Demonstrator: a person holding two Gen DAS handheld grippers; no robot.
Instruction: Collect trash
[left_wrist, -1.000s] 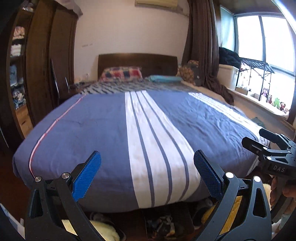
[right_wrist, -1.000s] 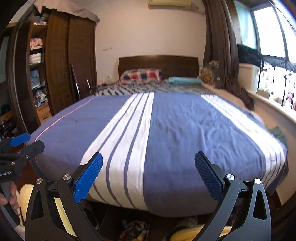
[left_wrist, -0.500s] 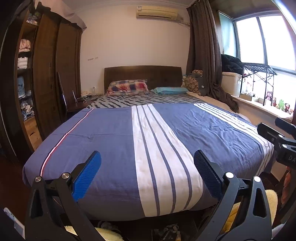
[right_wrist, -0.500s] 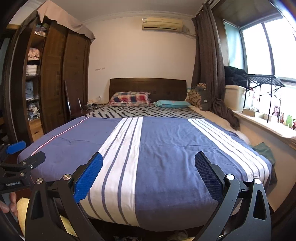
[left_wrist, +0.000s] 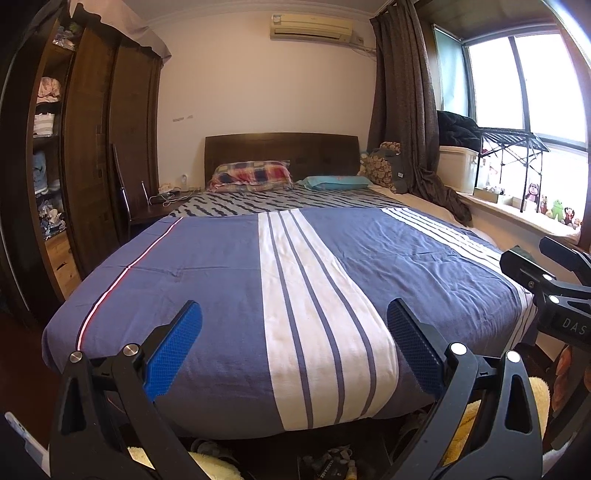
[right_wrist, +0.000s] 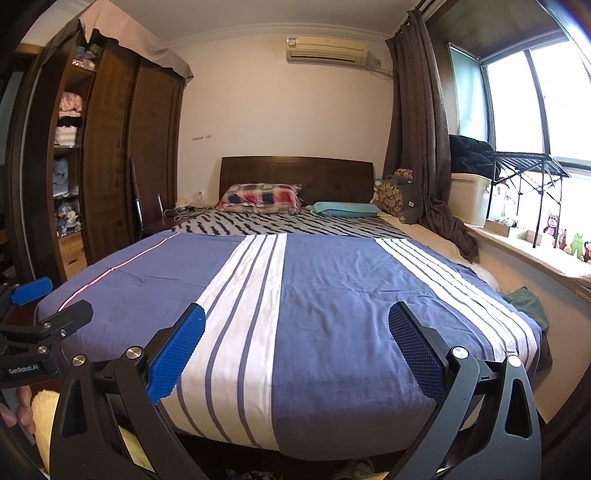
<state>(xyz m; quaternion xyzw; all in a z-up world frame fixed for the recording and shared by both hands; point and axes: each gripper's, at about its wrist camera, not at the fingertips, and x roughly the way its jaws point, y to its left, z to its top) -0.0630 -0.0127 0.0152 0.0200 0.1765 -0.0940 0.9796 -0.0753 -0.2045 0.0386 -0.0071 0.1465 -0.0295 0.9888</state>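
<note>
Left wrist view: black left gripper with blue textured pads spread wide, nothing between the jaws, held above the foot of a bed under a blue quilt with white stripes. Beyond it, a plaid red-and-blue pillow and a flat teal pillow against a dark wooden headboard. At right edge, black right gripper, side on. Under the bed's foot, a jumble of dark small items on the floor; whether trash, cannot tell.

Right wrist view: right gripper likewise released and empty over the same quilt. Left gripper at left edge, fingers of a hand beneath it. Tall dark wooden wardrobe at left, brown curtain by the window.
</note>
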